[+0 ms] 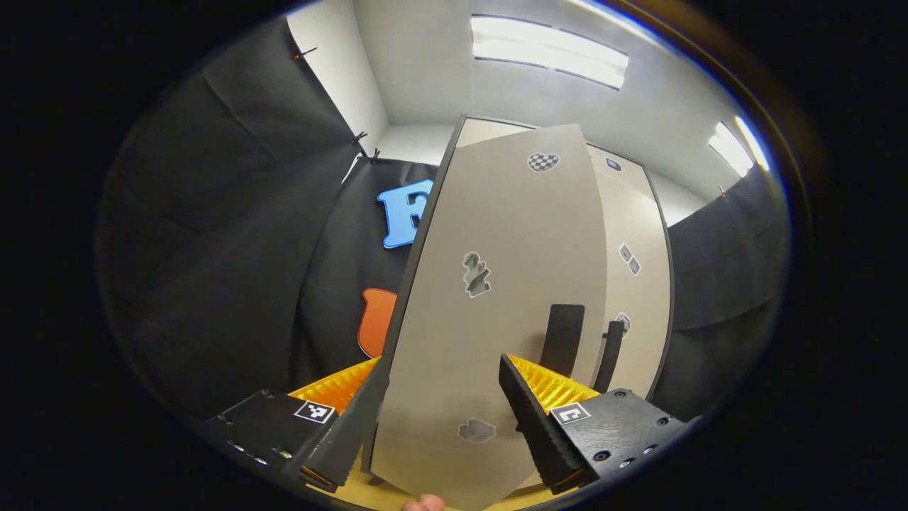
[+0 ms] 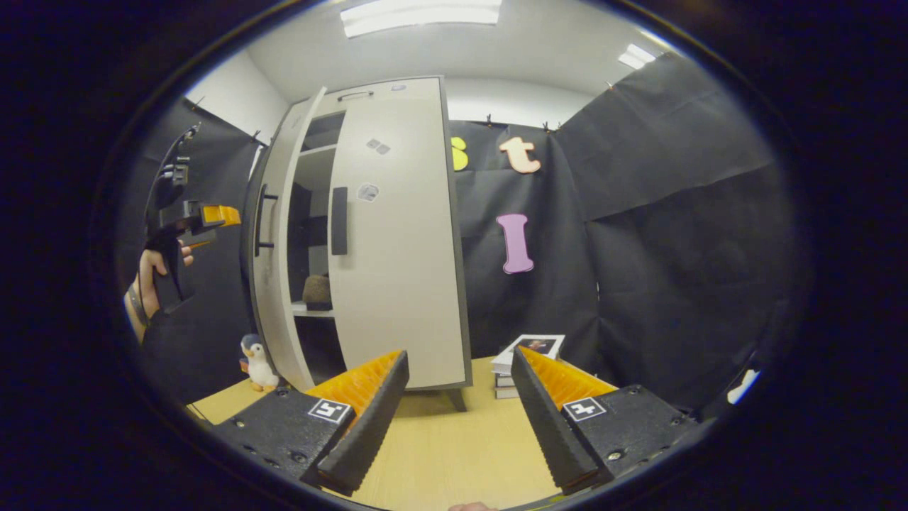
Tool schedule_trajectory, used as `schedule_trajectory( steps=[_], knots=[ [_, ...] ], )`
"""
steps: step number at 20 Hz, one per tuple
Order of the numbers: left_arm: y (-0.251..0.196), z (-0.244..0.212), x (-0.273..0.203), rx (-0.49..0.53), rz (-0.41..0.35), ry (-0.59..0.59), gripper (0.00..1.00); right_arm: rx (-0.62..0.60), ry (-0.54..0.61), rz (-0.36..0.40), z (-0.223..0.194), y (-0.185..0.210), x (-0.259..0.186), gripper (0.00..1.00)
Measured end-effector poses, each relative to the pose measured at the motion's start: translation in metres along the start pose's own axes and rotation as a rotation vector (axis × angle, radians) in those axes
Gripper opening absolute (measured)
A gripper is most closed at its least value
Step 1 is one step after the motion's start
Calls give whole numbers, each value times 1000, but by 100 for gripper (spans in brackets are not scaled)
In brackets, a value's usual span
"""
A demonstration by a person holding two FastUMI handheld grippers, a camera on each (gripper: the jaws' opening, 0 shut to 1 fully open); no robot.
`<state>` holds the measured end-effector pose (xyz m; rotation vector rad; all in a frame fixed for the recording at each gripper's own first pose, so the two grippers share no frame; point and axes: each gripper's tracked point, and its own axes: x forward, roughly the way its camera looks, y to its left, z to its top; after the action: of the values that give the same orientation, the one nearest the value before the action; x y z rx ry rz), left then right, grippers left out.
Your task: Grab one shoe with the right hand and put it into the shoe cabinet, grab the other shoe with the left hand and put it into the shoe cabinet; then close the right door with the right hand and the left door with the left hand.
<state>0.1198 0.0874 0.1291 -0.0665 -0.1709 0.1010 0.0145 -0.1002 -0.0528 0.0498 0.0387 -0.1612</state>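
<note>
One shoe cabinet (image 2: pixel 383 234) stands upright on the tabletop (image 2: pixel 454 447), pale with dark edging, two doors. Right door (image 2: pixel 397 248) looks closed or nearly so, dark vertical handle on it. Left door (image 2: pixel 273 234) is ajar, swung outward, its own dark handle visible; a narrow gap between the doors shows shelves inside. One brownish shoe (image 2: pixel 317 289) sits on a middle shelf in that gap; only part of it shows, a second shoe cannot be made out, the interior is dark.

In the left gripper view the left door (image 1: pixel 489 305) is right in front, its edge sitting between the fingers of the left hand-held gripper (image 1: pixel 440 404), jaws spread wide, not clearly pressing on anything; contact with the door cannot be told. Several small stickers on both door faces, too blurred to read.

Right hand-held gripper (image 2: pixel 457 397) hangs over the tabletop, well apart from the cabinet, jaws wide open, empty.

In the right gripper view the left hand-held gripper (image 2: pixel 213 216) is farther off, left of the open door, held by a hand (image 2: pixel 152 277).

Around: one penguin toy (image 2: pixel 255 363) on the tabletop beside the cabinet's left foot; one stack of books (image 2: pixel 525 362) to its right, partly hidden behind the right gripper finger. Ceiling lights overhead.
</note>
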Motion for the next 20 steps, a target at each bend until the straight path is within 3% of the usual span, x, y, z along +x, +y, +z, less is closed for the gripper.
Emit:
schedule_trajectory(
  steps=[6, 11, 20],
  knots=[
    [-5, -29, -74, 61, -2, 82, 94, 9, -7, 59, 7, 19, 9, 94],
    [-18, -82, -128, 36, -7, 186, 94, -8, 4, 124, 3, 44, 11, 94],
    [-36, -126, -172, 76, -23, 245, 95, -47, 31, 157, -6, 62, -3, 94]
  ],
)
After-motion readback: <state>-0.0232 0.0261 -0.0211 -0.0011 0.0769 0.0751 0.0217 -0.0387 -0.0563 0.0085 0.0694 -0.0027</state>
